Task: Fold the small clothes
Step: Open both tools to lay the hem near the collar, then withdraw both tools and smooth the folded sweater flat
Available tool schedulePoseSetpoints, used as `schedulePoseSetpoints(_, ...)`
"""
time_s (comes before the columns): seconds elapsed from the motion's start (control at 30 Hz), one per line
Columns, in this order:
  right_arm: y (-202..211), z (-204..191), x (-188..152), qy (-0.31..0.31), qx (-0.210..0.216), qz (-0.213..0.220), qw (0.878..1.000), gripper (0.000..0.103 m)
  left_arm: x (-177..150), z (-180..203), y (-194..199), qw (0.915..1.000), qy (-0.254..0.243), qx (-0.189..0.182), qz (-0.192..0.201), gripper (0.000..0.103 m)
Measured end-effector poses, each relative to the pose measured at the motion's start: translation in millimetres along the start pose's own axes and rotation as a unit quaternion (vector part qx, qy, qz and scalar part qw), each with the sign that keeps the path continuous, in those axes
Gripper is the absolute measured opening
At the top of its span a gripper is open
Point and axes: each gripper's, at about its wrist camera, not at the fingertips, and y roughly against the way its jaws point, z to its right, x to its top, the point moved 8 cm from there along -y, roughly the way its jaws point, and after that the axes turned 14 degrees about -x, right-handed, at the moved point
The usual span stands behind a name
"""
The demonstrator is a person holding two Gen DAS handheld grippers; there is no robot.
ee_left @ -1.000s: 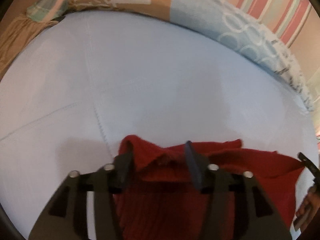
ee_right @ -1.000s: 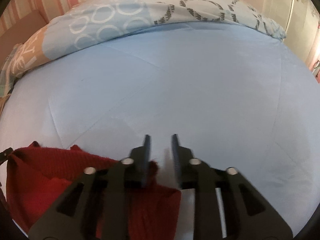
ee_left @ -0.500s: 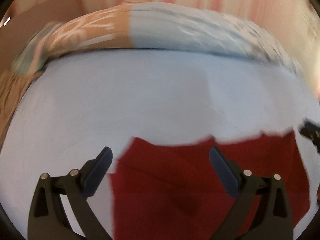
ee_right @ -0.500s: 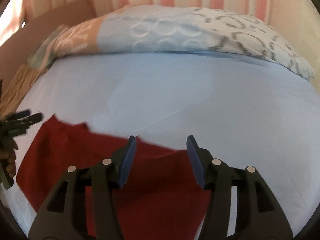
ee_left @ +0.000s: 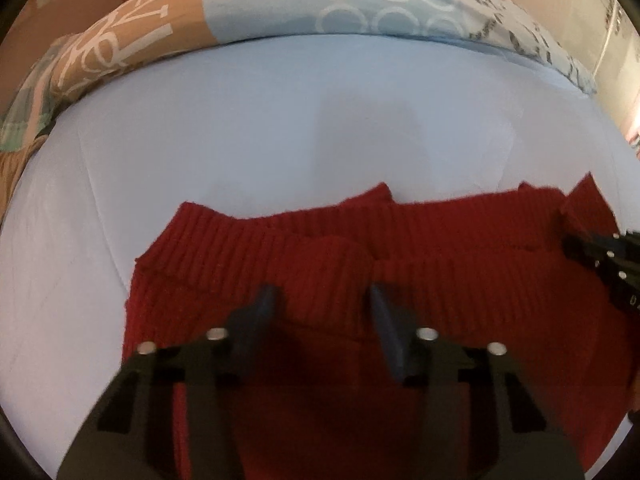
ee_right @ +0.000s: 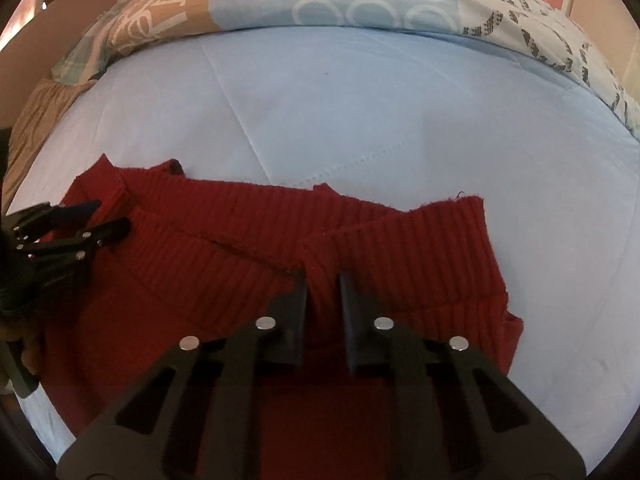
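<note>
Bedsheet (ee_right: 400, 100); right gripper (ee_right: 323, 280) pinching red knit (ee_right: 420, 240)
</note>
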Motion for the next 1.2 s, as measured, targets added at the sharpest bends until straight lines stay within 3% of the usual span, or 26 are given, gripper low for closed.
schedulePoseSetpoints(0.2,18,9,18,-0.016,-0.007,0.041,0.999,0.010,12,-6,13,0.9995,0.016,0.004,0.026,0.012)
schedulePoseSetpoints(0.43,13,12,35,-0.022,-0.012,0.054,0.998,0.010,30,-14,34,0.9965,0.027,0.018,0.077,0.010)
schedulePoseSetpoints(0.57,-8,9,36,-0.018,-0.029,0.036,0.999,0.011,32,-18,18,0.9974,0.025,0.032,0.060,0.010)
schedulePoseSetpoints(0.67,-24,11,32,-0.023,-0.047,0.023,0.998,0.016,25,-23,1,0.9981,0.025,0.044,0.034,0.018)
schedulePoseSetpoints(0.7,-27,13,31,-0.022,-0.057,0.023,0.998,0.024,23,-24,-1,0.9981,0.026,0.048,0.031,0.025)
schedulePoseSetpoints(0.77,-32,18,29,-0.019,-0.069,0.023,0.997,0.037,21,-30,-1,0.9966,0.024,0.072,0.033,0.048)
schedulePoseSetpoints(0.8,-34,22,29,-0.016,-0.078,0.024,0.997,0.045,20,-34,0,0.9952,0.024,0.088,0.034,0.064)
schedulePoseSetpoints(0.83,-33,26,29,-0.014,-0.087,0.026,0.996,0.052,19,-38,4,0.9943,0.029,0.095,0.038,0.068)
schedulePoseSetpoints(0.9,-30,33,30,-0.011,-0.102,0.030,0.994,0.054,18,-42,10,0.9943,0.039,0.090,0.041,0.071)
schedulePoseSetpoints(1.03,-8,56,34,-0.006,-0.138,0.049,0.989,0.054,18,-45,29,0.9937,0.012,0.104,0.040,0.072)
schedulePoseSetpoints(1.2,36,74,22,-0.023,-0.117,0.070,0.990,0.055,6,-42,72,0.9943,0.014,0.080,0.068,0.072)
